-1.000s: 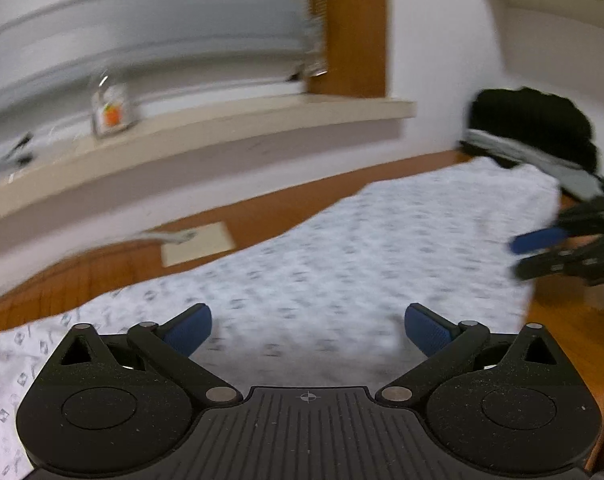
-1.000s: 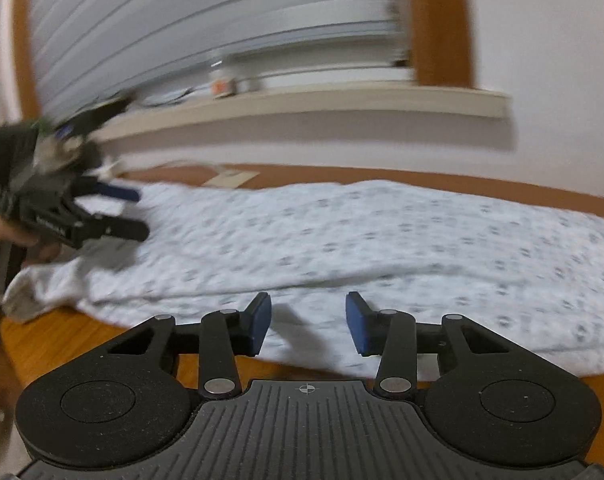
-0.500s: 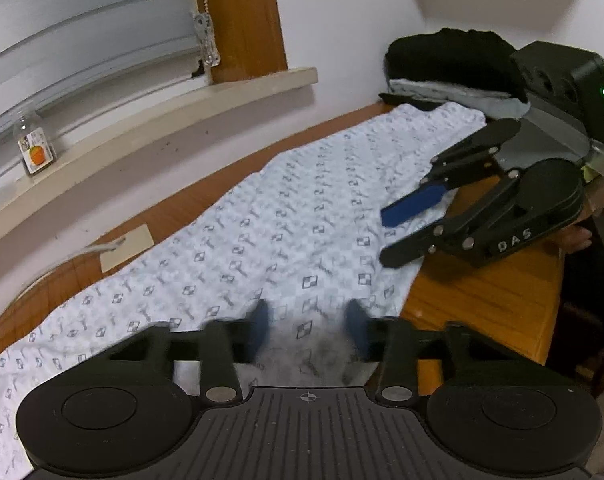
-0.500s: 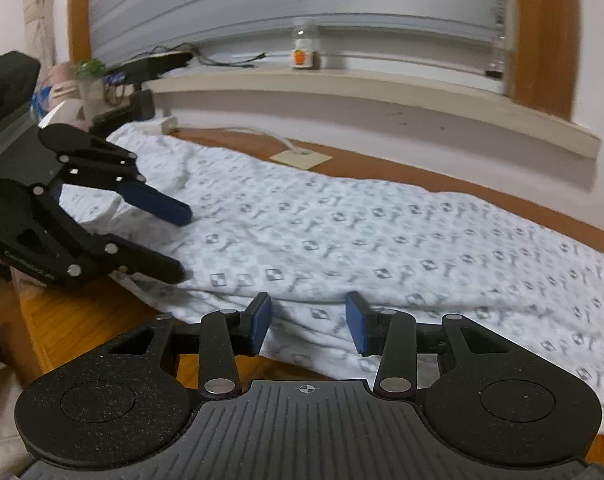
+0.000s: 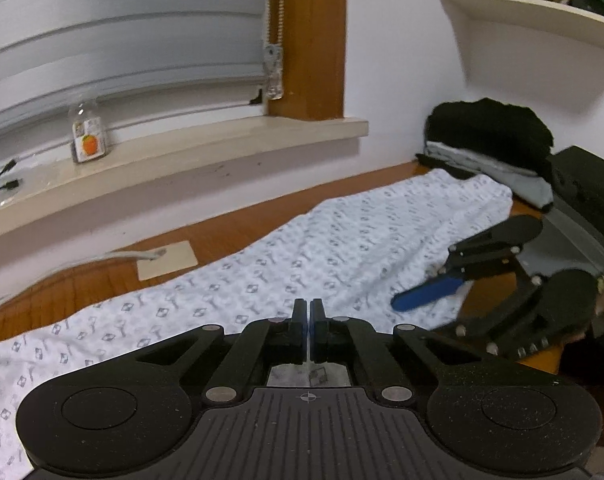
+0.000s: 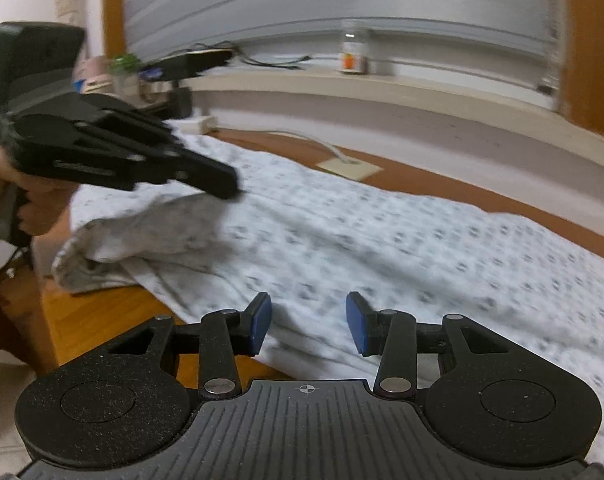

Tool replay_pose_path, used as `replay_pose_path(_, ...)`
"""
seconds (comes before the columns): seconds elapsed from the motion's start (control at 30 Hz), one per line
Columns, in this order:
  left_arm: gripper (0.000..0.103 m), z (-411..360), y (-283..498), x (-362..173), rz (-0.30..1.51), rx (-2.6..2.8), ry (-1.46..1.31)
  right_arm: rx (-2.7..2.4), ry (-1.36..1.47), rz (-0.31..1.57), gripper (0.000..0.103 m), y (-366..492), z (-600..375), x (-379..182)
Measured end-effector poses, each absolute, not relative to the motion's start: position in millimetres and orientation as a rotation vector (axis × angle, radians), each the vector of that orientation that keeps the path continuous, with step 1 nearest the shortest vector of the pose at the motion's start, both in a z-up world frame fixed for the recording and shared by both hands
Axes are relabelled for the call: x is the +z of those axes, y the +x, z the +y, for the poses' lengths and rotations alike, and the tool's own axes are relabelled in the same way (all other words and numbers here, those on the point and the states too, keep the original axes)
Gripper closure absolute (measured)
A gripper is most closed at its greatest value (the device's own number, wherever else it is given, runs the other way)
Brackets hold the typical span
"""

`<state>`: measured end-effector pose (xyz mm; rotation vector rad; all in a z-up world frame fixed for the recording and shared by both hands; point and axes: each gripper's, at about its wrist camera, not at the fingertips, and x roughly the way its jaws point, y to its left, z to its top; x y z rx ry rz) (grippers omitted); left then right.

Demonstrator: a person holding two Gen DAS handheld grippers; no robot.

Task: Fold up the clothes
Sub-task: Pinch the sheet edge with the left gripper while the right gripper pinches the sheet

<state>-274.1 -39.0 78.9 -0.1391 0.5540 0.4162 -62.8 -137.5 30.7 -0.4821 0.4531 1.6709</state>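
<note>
A long white garment with a small grey print (image 5: 342, 248) (image 6: 402, 240) lies stretched along the wooden table (image 5: 238, 232). My left gripper (image 5: 309, 320) is shut, its blue pads pressed together on the garment's near edge. In the right wrist view the left gripper (image 6: 222, 184) sits at the left, and the cloth rises in a bunched fold (image 6: 154, 224) up to its tips. My right gripper (image 6: 308, 328) is open over the garment's near edge, with nothing pinched. It shows again at the right of the left wrist view as the right gripper (image 5: 426, 308), blue pad toward the cloth.
A pile of black and grey folded clothes (image 5: 490, 132) sits at the table's far right end. A beige pad with a cable (image 5: 166, 260) lies behind the garment. The windowsill holds a small bottle (image 5: 88, 140) (image 6: 354, 58) and cables. A bookshelf (image 5: 542, 20) hangs above.
My left gripper went from wide open to shut on the garment's edge and lifted it slightly. The right gripper shifted sideways along the near edge, its jaws unchanged.
</note>
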Motion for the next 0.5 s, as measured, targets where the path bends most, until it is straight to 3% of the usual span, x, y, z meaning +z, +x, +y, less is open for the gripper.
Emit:
replay_pose_path(0.23,0.100,-36.2,-296.9,79.0,0.536,0.467,-0.171,1.706,-0.513,0.410,0.060,-87.4,-117.5,33.3)
replay_pose_path(0.3,0.082,-47.0,-307.0,81.4,0.522,0.475,-0.163,1.703,-0.496,0.409,0.062,-88.6,-114.2,34.2)
replay_pose_path(0.37,0.062,-59.3,-315.8,82.4,0.516,0.475,-0.153,1.694,-0.470,0.408,0.070,-87.8,-111.0,36.5)
replay_pose_path(0.5,0.048,-77.9,-324.8,76.8,0.530,0.464,-0.148,1.683,-0.427,0.418,0.070,-84.8,-106.4,40.0)
